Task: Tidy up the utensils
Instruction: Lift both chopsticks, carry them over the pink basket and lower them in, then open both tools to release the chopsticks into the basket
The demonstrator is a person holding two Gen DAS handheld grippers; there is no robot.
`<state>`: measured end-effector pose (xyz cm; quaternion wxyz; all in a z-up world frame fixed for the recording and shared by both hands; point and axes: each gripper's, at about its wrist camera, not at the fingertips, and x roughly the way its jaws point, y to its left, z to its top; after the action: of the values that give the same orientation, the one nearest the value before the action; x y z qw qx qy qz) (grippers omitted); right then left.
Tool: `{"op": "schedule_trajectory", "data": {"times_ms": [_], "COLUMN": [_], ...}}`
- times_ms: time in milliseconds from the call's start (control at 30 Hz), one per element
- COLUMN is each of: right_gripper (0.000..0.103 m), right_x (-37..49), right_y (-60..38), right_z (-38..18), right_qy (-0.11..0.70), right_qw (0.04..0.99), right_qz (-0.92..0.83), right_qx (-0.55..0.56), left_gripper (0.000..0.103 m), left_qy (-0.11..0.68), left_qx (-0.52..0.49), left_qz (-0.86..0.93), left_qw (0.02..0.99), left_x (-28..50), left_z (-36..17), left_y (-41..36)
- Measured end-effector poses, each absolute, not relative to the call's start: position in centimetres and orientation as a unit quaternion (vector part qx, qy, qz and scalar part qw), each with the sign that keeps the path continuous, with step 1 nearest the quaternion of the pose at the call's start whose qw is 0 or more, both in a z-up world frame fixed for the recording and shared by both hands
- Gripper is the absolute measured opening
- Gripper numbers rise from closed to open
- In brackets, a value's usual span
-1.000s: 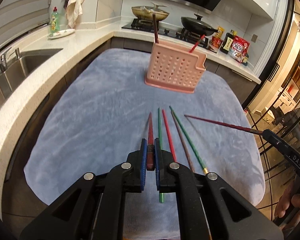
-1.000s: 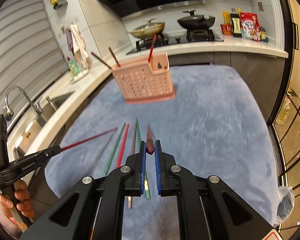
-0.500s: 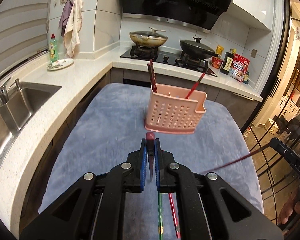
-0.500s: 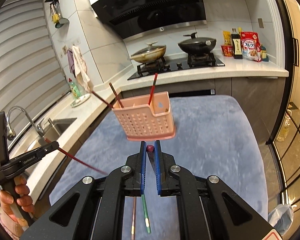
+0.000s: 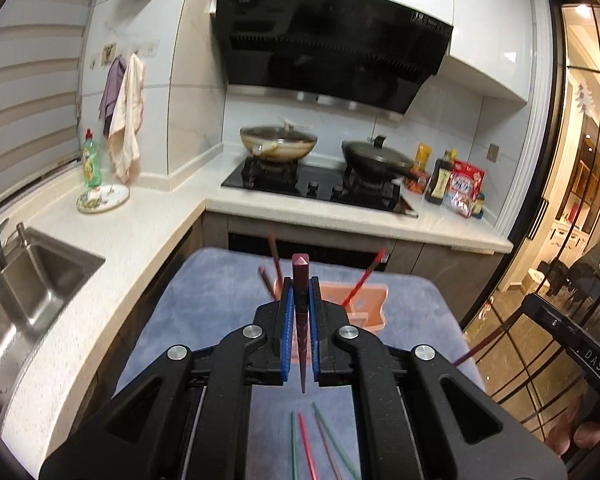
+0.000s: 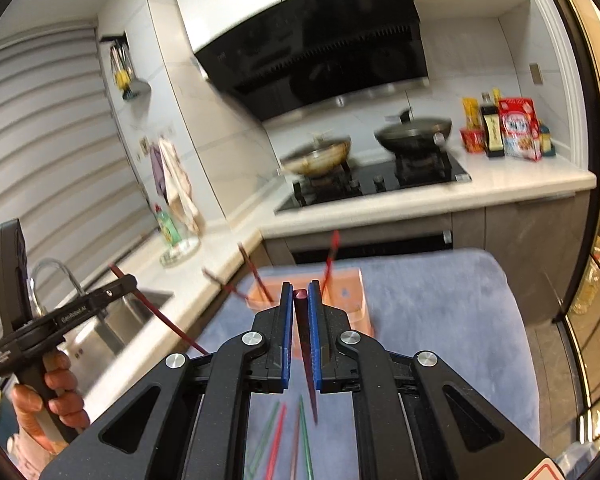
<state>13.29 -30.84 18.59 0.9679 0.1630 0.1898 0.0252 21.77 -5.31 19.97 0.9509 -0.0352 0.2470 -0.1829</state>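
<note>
My left gripper (image 5: 300, 292) is shut on a dark red chopstick (image 5: 300, 280), held with its thick end up and its tip hanging down. My right gripper (image 6: 298, 296) is shut on another dark red chopstick (image 6: 306, 344), also pointing down. Both are raised above the table. The pink perforated utensil basket (image 5: 366, 304) stands behind the fingers, partly hidden, with a few chopsticks standing in it; it also shows in the right wrist view (image 6: 348, 296). Several green and red chopsticks (image 5: 312, 440) lie on the grey-blue cloth below, also seen in the right wrist view (image 6: 284, 436).
The cloth-covered table (image 5: 416, 304) is bordered by a white counter with a sink (image 5: 32, 280) on the left and a stove with two pans (image 5: 320, 176) behind. Bottles and packets (image 5: 456, 188) stand at the back right. A glass door (image 5: 580, 200) is on the right.
Both grippers have lifted and tilted upward with their chopsticks. The basket has dropped low in both views and the chopsticks on the cloth now lie beneath the grippers.
</note>
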Motion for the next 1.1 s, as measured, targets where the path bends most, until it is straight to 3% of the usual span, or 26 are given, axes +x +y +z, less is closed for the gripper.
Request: {"op": "schedule_trajectory", "data": {"times_ms": [300, 533, 1100], "right_gripper": [0.007, 0.007, 0.007], "right_x": [18.8, 23.4, 29.9], "right_y": [-32.4, -32.5, -32.3], "right_z": [23.9, 24.2, 15.8], "right_qy": [0.123, 0.116, 0.190], "right_qw": [0.976, 0.977, 0.965], "right_qz": [0.021, 0.016, 0.005], "right_qx": [0.178, 0.180, 0.181], "left_gripper": [0.007, 0.007, 0.007], "left_qy": [0.192, 0.192, 0.262], "left_qx": [-0.041, -0.031, -0.022], "left_qz": [-0.177, -0.169, -0.157], "left_qw": [0.965, 0.966, 0.952], "left_x": [26.4, 29.6, 34.3], "left_z": [24.9, 24.5, 17.1], "left_y": [-7.8, -9.0, -9.9]}}
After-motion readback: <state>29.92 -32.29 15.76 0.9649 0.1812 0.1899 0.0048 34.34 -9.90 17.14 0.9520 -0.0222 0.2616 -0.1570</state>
